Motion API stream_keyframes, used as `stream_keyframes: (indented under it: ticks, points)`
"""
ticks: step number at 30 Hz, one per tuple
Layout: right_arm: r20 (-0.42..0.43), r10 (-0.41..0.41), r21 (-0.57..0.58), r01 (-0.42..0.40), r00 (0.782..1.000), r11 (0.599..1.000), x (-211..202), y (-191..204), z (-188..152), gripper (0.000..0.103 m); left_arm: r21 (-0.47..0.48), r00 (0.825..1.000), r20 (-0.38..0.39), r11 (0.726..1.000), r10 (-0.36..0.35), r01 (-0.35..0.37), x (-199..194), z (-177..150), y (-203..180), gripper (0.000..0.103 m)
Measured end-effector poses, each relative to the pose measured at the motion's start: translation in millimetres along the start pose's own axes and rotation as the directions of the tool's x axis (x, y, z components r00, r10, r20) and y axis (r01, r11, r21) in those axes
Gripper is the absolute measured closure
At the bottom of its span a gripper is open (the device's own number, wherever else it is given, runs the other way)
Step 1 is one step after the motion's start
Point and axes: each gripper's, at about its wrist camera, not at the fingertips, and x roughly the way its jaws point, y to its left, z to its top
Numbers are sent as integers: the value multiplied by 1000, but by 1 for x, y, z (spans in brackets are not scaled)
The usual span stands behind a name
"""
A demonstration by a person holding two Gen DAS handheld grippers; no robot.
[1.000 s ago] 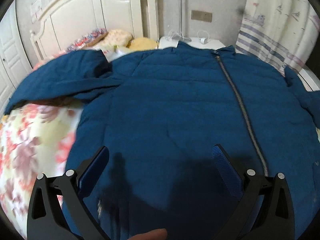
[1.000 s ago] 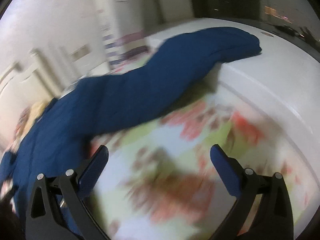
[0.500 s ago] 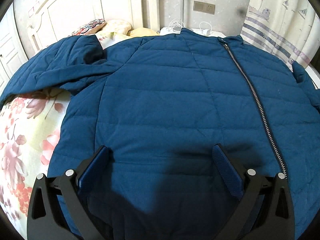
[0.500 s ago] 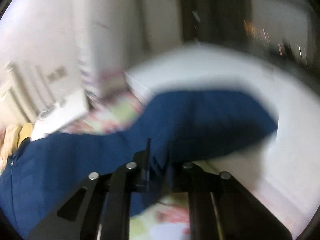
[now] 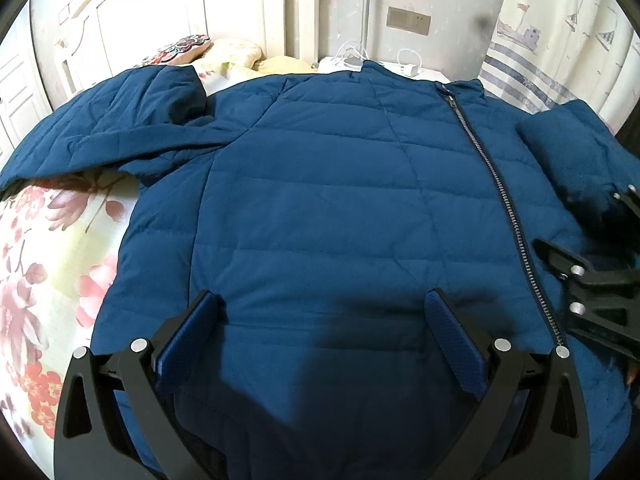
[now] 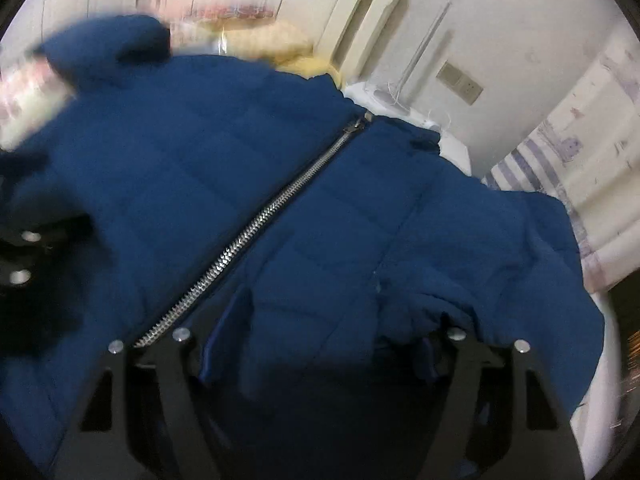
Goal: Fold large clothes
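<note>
Nearest the left wrist camera, the left gripper [image 5: 320, 340] hangs over the lower front panel of the blue quilted jacket [image 5: 328, 208], jaws spread wide with nothing between the pads.

The right gripper [image 6: 320, 348] is low over the jacket's right side. Its jaws are opening. Folds of blue fabric bunch between and around its fingers, but blur prevents confirming whether the pads press on them. In the left wrist view it enters from the right edge, just beside the end of the right sleeve [image 5: 568, 152].

The jacket lies face up on the floral bedspread [image 5: 44, 248], zipper [image 5: 504, 204] closed from collar towards hem.

Progress assessment:
- Right sleeve: brought in over the right side of the body; this fold appears done or nearly so.
- Left sleeve [image 5: 100, 128]: spread outward over the bedspread, not yet folded.
- Body: flat, not yet folded across.

Judged early in the sequence.

Beyond the collar are pillows [image 5: 236, 54], a white headboard [image 5: 188, 12] and a curtain [image 5: 560, 40].
</note>
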Motion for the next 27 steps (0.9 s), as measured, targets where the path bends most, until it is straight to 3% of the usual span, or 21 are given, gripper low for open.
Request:
stream_keyframes:
  ticks: [2, 5, 8, 11, 13, 16, 19, 22, 24, 26, 27]
  points:
    - [-24, 96, 96, -93, 995, 991, -19, -21, -11, 28, 0, 1000, 0, 1000, 1, -1, 0, 0, 0, 4]
    - [69, 208, 186, -217, 976, 958, -70, -57, -41, 27, -1, 1000, 4, 1000, 0, 0, -1, 0, 0, 4]
    - [164, 239, 225, -272, 957, 936, -119, -77, -93, 24, 4, 999, 32, 1000, -1, 1, -9, -2, -3, 5]
    - [162, 223, 322, -265, 961, 909, -136, -87, -147, 24, 111, 995, 91, 993, -47, 37, -32, -1, -31, 5]
    - [141, 224, 373, -261, 964, 891, -135, -85, -179, 24, 234, 986, 114, 968, -120, 90, -54, 0, -69, 5]
    - [139, 176, 376, -216, 974, 901, -147, -68, -204, 24, 409, 959, 110, 891, -260, 195, -89, 2, -136, 5]
    - [142, 10, 294, -52, 990, 954, -161, -47, -203, 22, 476, 933, 47, 829, -357, 293, -106, 5, -189, 5]
    - [113, -13, 237, -14, 994, 971, -173, -35, -210, 22, 494, 894, -37, 769, -447, 405, -115, 7, -235, 5]
    - [127, 38, 267, -71, 991, 961, -180, -38, -220, 22, 521, 896, -63, 751, -440, 405, -117, 1, -275, 5]
    - [121, 44, 279, -76, 992, 957, -180, -37, -228, 22, 580, 906, -90, 718, -413, 385, -110, -10, -315, 5]
    - [117, 44, 276, -75, 992, 958, -182, -36, -232, 22, 629, 921, -93, 695, -377, 348, -105, -19, -337, 5]
